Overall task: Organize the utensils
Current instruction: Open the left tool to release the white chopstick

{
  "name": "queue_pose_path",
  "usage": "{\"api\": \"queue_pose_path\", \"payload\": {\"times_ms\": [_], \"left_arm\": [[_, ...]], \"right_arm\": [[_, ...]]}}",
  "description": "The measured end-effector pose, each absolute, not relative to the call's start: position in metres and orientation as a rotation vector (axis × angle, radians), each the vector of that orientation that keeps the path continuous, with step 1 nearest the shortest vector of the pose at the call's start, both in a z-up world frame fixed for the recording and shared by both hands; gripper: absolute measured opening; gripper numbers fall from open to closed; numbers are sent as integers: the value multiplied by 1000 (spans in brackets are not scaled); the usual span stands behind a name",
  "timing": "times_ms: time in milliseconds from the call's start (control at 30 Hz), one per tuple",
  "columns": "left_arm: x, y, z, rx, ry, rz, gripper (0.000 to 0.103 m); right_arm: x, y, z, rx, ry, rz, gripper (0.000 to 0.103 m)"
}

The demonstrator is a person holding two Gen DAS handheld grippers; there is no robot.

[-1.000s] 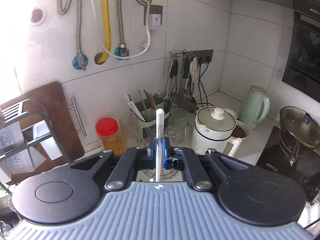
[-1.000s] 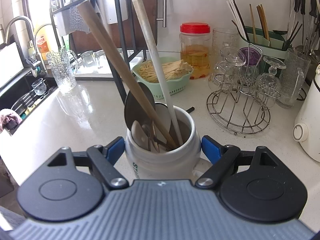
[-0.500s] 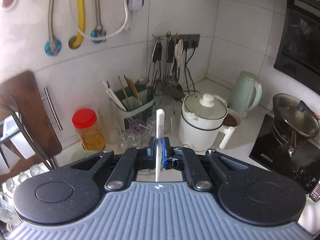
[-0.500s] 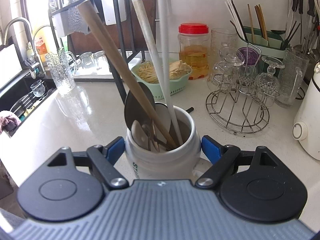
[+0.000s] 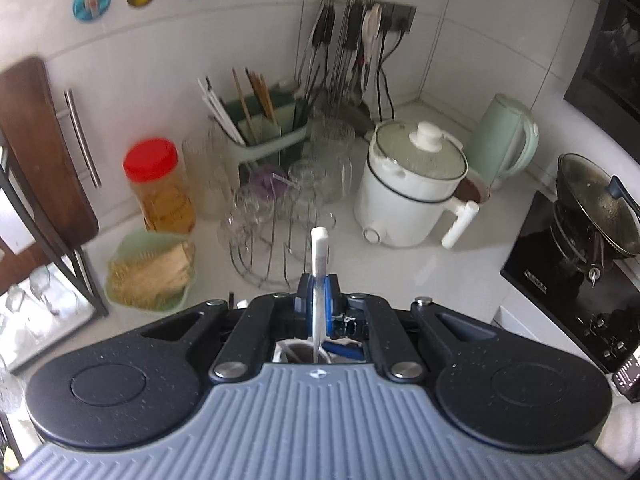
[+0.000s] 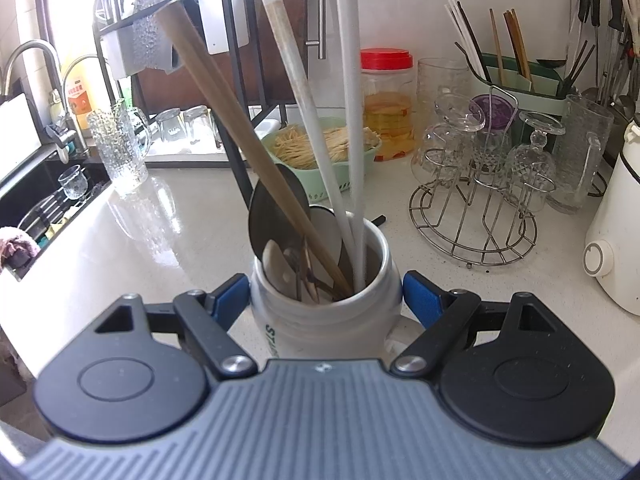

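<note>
L gripper pinches white utensil, tip in jar.

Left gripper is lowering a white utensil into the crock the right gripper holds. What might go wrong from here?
1. The crock is crowded: the white utensil may jam against the wooden handle or ladle.
2. Pushing down may tip the crock in the right gripper.
3. Released early by the left gripper, it may lean toward the glass rack.
</note>
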State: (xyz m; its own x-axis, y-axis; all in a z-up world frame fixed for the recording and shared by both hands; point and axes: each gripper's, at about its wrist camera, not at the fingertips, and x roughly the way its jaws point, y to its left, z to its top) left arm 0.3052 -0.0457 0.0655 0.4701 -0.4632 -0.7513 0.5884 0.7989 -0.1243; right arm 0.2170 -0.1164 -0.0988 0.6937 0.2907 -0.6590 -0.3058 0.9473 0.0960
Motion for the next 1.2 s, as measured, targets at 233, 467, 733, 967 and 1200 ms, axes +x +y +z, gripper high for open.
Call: {"api": "queue_pose_path", "payload": {"times_ms": [233, 467, 733, 967, 1200], "left_arm": [[316, -56, 57, 181, 971, -655, 6], [329, -58, 50, 186, 1064, -642, 6], [335, -59, 32, 149, 1141, -644, 6], [333, -55, 33, 120, 1126, -636, 14], [318, -42, 44, 74, 1043, -602, 44]], "right_arm": [[216, -117, -99, -17, 728, 326, 86], [215, -116, -100, -12, 725, 312, 86], [215, -114, -100, -10, 722, 299, 86], [214, -114, -100, -6, 716, 291, 86], [213, -112, -100, -4, 712, 272, 86]]}}
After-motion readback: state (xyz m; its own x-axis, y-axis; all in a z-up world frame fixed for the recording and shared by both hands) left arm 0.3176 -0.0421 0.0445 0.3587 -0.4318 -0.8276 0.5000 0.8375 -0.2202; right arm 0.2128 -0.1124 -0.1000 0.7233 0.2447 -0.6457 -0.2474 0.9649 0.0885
